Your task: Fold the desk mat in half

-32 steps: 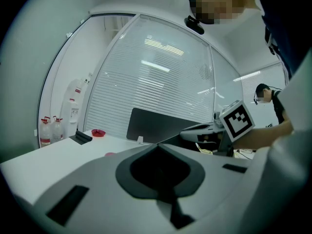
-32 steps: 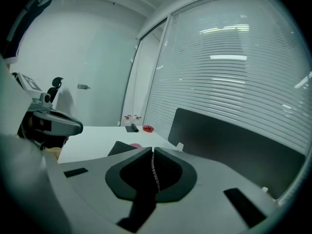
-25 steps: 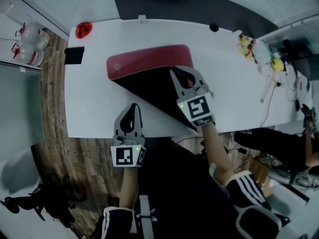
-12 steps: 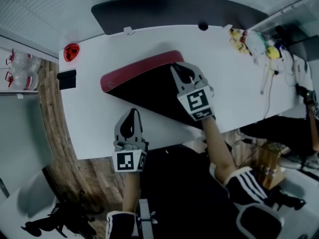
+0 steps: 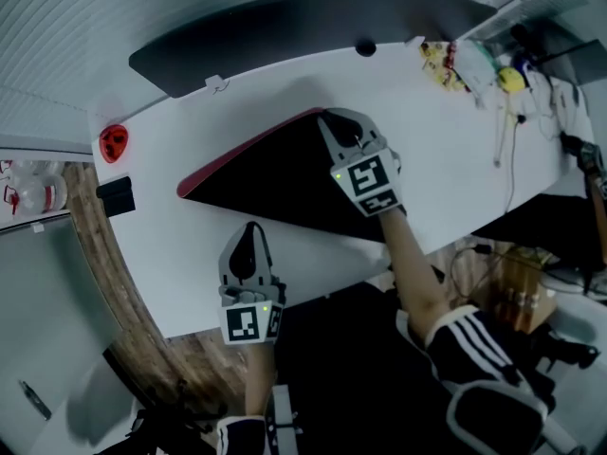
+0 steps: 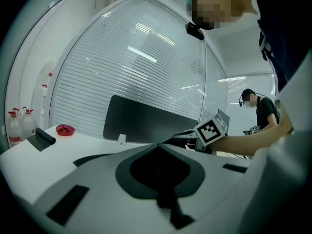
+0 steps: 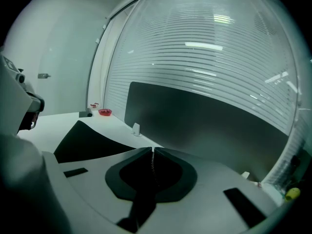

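On the tabletop (image 5: 446, 131) the desk mat (image 5: 275, 183) is laid lengthwise left to right, underside up; its far corner is pinched in the right tongs (image 5: 340, 121), while the left tongs (image 5: 245, 229) are held shut, empty, short of it.

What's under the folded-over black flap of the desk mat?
Only a thin red strip of the desk mat shows along its far-left edge. Everything else underneath is covered by its black underside.
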The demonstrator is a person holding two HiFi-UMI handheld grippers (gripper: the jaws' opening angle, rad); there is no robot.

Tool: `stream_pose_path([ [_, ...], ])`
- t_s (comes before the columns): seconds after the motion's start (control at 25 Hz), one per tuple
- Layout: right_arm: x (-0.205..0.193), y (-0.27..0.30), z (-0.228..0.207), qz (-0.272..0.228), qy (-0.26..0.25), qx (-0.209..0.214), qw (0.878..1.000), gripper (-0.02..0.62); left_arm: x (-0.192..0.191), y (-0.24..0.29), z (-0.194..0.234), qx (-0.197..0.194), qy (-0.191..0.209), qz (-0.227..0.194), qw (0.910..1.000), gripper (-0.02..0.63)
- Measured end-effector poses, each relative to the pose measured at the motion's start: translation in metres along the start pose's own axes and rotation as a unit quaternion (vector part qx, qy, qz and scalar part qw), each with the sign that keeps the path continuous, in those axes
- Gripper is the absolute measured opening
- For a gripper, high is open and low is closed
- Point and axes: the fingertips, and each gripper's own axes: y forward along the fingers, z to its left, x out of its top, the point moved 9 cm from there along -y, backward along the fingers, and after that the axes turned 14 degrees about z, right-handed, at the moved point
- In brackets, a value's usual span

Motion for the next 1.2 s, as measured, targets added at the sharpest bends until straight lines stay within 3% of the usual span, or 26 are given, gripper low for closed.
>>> stream_pose_path([
  [0.56, -0.03, 0.068, -0.05, 0.065, 0.041, -0.025, 0.997, 0.015, 0.006, 0.028, 0.013, -0.003, -0.012, 0.015, 0.9998, 0.003],
  [0.96, -0.057, 0.118, -0.057, 0.134, 0.032, -0.017, 0.99, 0.015, 0.002, 0.042, 0.023, 0.005, -0.026, 0.039, 0.9989, 0.003],
  [1.2, -0.059, 0.121, -0.061, 0.137, 0.046, -0.003, 0.989, 0.015, 0.0, 0.041, 0.023, 0.008, -0.031, 0.04, 0.9987, 0.003],
])
